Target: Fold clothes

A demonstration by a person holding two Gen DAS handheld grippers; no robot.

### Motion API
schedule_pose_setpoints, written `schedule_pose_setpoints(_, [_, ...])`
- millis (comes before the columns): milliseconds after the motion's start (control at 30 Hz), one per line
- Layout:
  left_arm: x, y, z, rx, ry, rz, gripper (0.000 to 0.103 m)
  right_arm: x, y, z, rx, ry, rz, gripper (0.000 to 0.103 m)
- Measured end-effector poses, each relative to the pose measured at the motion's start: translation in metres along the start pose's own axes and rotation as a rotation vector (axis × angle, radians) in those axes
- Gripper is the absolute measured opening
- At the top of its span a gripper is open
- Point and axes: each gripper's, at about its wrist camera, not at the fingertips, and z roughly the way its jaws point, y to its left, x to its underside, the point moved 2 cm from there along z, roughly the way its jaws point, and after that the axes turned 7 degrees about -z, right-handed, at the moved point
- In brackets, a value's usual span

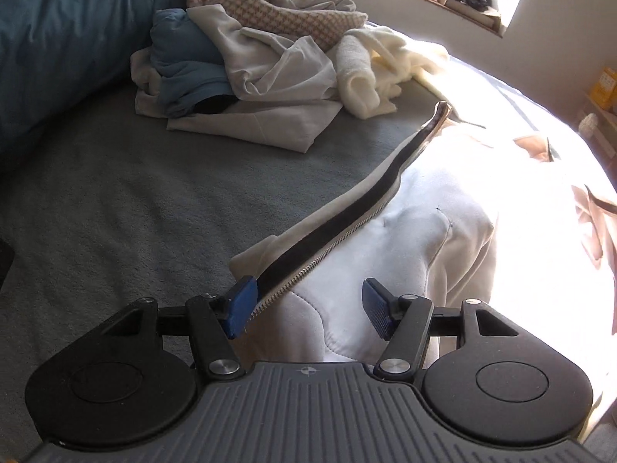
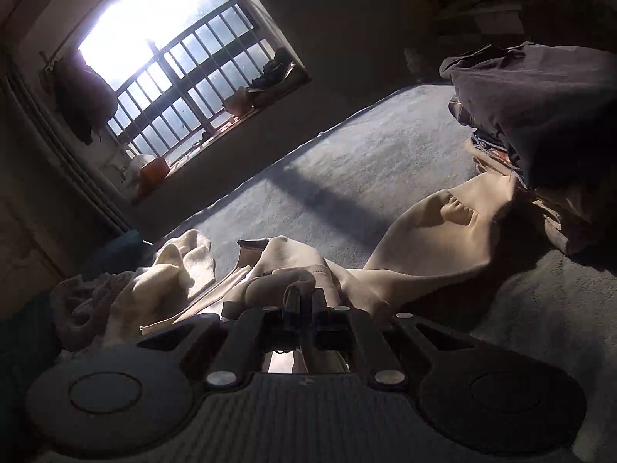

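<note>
A cream zip-up jacket (image 1: 416, 239) lies on the grey bed cover (image 1: 115, 200), its front edge with a dark lining strip and zipper (image 1: 347, 227) running away from me. My left gripper (image 1: 308, 305) is open just above the jacket's hem, the zipper end touching its left blue pad (image 1: 241, 305). In the dim right wrist view, my right gripper (image 2: 306, 301) is shut on a fold of the same beige jacket (image 2: 424, 239), whose sleeve stretches off to the right.
A heap of unfolded clothes (image 1: 262, 50) lies at the back of the bed, with a blue duvet (image 1: 58, 31) to its left. A stack of folded garments (image 2: 540, 123) sits at the right. A barred window (image 2: 185, 58) faces the bed.
</note>
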Motion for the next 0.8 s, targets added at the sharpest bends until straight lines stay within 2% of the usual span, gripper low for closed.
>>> schedule_pose_setpoints(67, [0.000,-0.002,0.001,0.002,-0.008,0.024,0.061,0.001,-0.043,-0.011,0.054,-0.058,0.166,0.005])
schedule_pose_setpoints(200, [0.000,-0.005,0.002,0.004,-0.022,0.068,0.062,0.038,-0.121,-0.008,0.175,-0.042,0.460,0.005])
schedule_pose_setpoints(300, [0.007,-0.007,0.006,-0.005,-0.010,0.071,0.062,0.069,-0.150,0.000,0.292,-0.016,0.557,0.004])
schedule_pose_setpoints(533, [0.011,-0.009,0.004,-0.018,-0.013,0.104,0.062,0.091,-0.185,-0.024,0.407,-0.099,0.708,0.005])
schedule_pose_setpoints(600, [0.011,-0.007,0.001,-0.021,-0.024,0.094,0.062,0.083,-0.177,-0.027,0.372,-0.111,0.682,0.006])
schedule_pose_setpoints(667, [0.010,-0.005,-0.002,-0.024,-0.036,0.084,0.063,0.070,-0.156,-0.023,0.304,-0.098,0.601,0.006])
schedule_pose_setpoints(800, [0.011,0.006,-0.014,-0.027,-0.065,0.059,0.064,0.053,-0.094,0.007,0.096,0.022,0.434,0.012])
